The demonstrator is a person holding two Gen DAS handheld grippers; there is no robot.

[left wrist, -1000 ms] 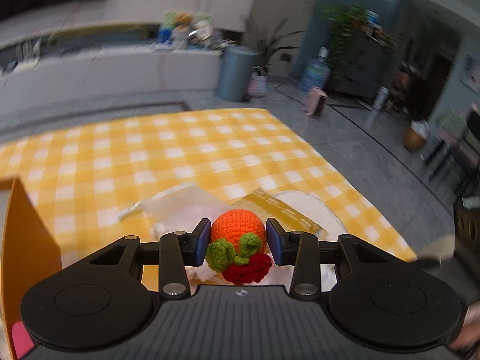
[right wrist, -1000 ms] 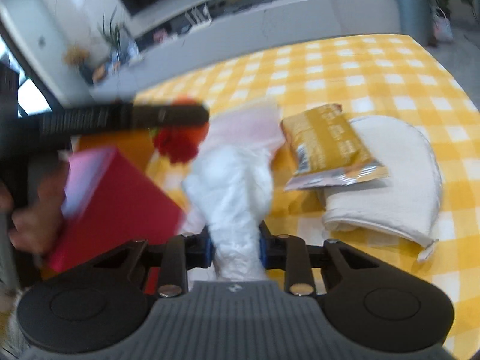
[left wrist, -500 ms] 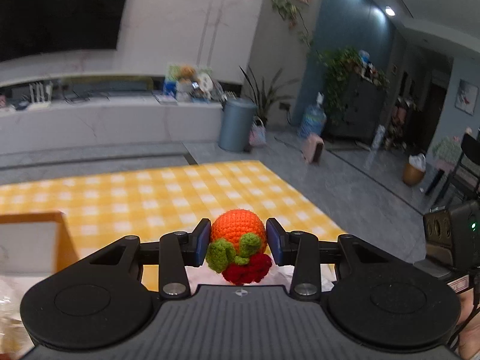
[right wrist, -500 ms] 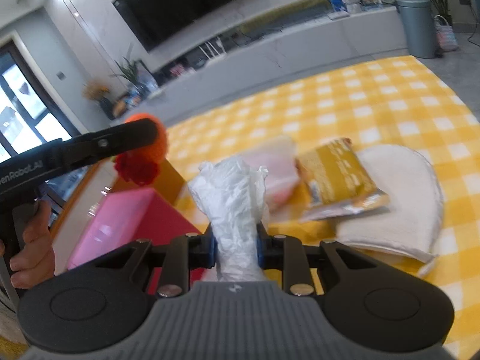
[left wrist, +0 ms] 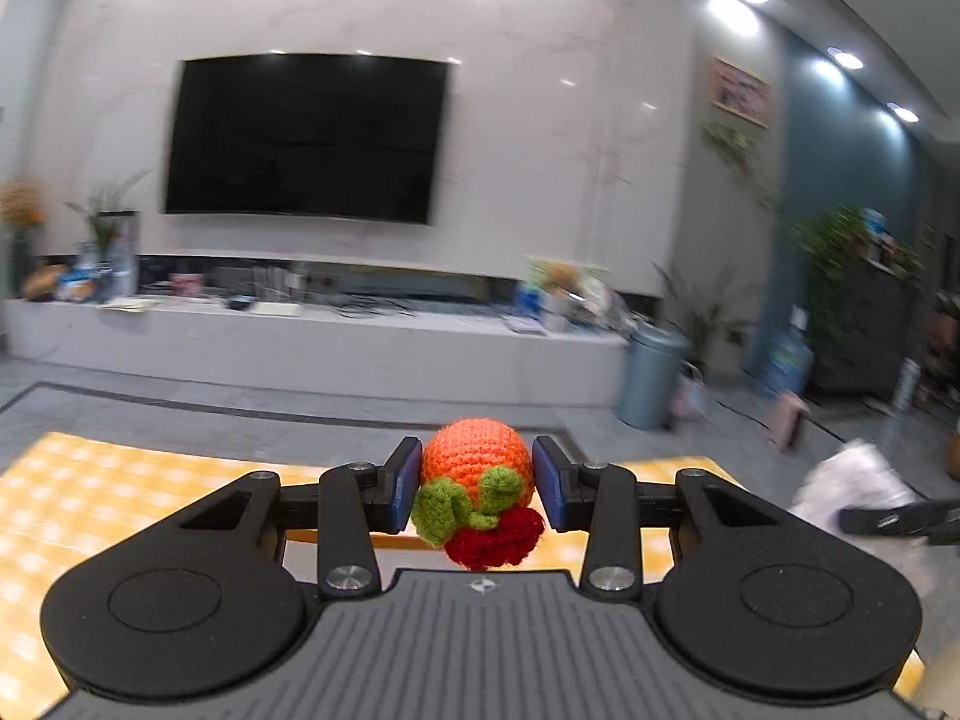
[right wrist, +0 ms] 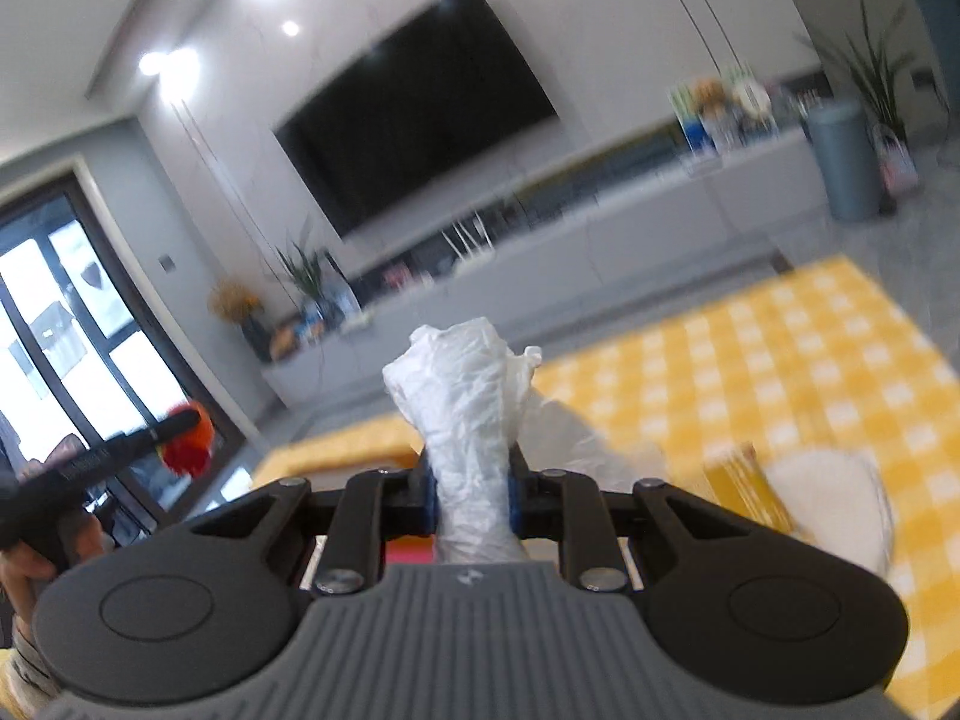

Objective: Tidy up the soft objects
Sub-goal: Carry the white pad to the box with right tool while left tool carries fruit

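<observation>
My left gripper (left wrist: 474,483) is shut on a crocheted orange ball with green leaves and a red flower (left wrist: 474,462), held up above the yellow checked table (left wrist: 120,492). In the right wrist view that ball (right wrist: 192,447) shows at the far left, with a hand (right wrist: 24,564) on the gripper's handle. My right gripper (right wrist: 471,483) grips a crumpled white plastic bag (right wrist: 462,384); its jaws are closing tighter on it. The bag sticks up past the fingertips. The same bag (left wrist: 852,486) appears blurred at the right of the left wrist view.
An orange box rim (right wrist: 336,450) with a pink inside (right wrist: 408,552) lies below my right gripper. A yellow snack packet (right wrist: 750,492) and a white cloth pad (right wrist: 828,498) rest on the table at right. A TV wall and long cabinet stand behind.
Both grippers rose and tilted up with their loads, so the room now fills both views. The left one also swung left. The right jaws squeezed the bag narrower.
</observation>
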